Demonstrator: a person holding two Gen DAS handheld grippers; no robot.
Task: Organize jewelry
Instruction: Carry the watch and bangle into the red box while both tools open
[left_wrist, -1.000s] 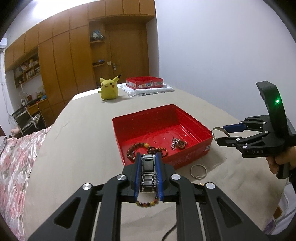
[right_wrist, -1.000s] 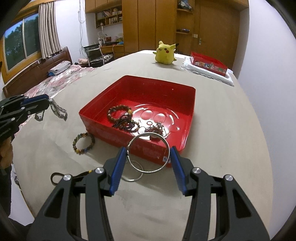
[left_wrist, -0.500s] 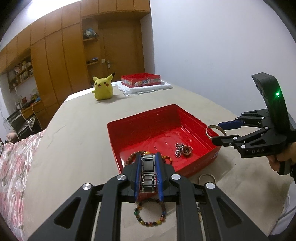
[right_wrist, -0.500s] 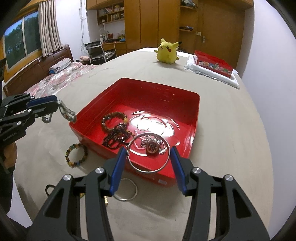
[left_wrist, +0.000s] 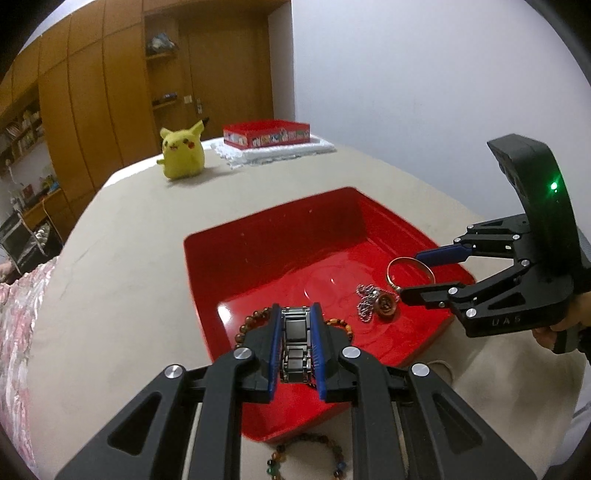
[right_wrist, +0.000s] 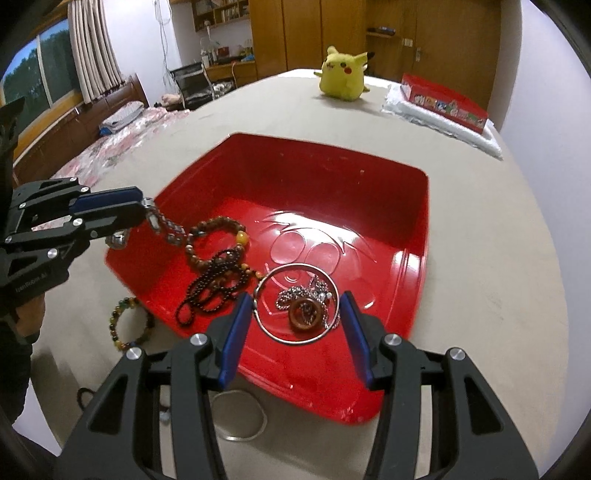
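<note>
The left gripper (left_wrist: 295, 345) is clenched on a metal link watch (left_wrist: 294, 334), holding it above the near left corner of the red tray (right_wrist: 413, 236); in the right wrist view the watch (right_wrist: 164, 227) hangs from the fingers over the tray's left rim. The right gripper (right_wrist: 295, 325) grasps a thin bangle (right_wrist: 297, 304) between its blue pads (right_wrist: 234, 338), held over the tray's near right part, above a chain with a round pendant (right_wrist: 306, 312). Inside the tray lie a brown bead bracelet (right_wrist: 218, 236) and a dark bead strand (right_wrist: 212, 286). On the table (right_wrist: 498, 258), near the tray, lie a multicolour bead bracelet (right_wrist: 127, 325) and a second bangle (right_wrist: 240, 415). Far off stand a yellow plush (right_wrist: 343, 74) and a red box (right_wrist: 443, 101).
</note>
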